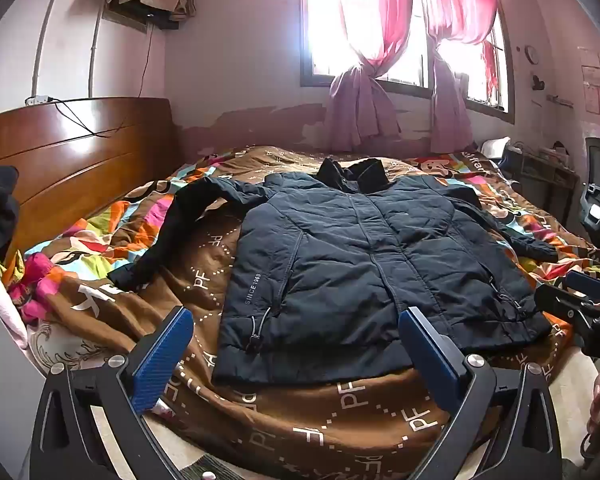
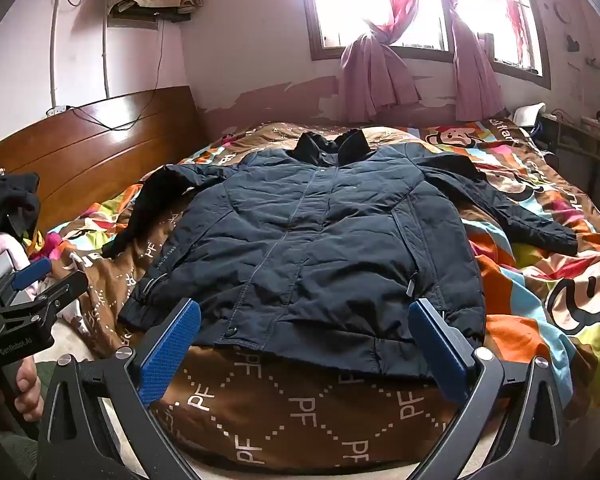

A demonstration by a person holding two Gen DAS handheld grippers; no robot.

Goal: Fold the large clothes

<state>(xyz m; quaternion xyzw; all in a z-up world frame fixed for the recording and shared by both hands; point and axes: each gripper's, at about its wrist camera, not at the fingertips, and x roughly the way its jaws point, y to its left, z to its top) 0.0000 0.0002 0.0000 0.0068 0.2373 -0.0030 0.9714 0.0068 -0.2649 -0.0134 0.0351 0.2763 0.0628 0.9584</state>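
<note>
Currently jacket (image 1: 364,260) lies flat mid-bed (image 1: 320,432), collar toward window, hem at near edge just ahead of left gripper (image 1: 296,352) and right gripper (image 2: 304,348), both wide open, empty.

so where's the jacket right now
The dark jacket lies spread front-up on the patterned bedspread, collar toward the window, hem just ahead of both open grippers, headboard off to its left.

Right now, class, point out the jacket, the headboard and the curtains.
jacket (image 2: 320,248): right wrist view, middle of its front panel.
headboard (image 1: 80,148): left wrist view, its wooden face.
curtains (image 2: 374,76): right wrist view, the knotted part of the left one.
</note>
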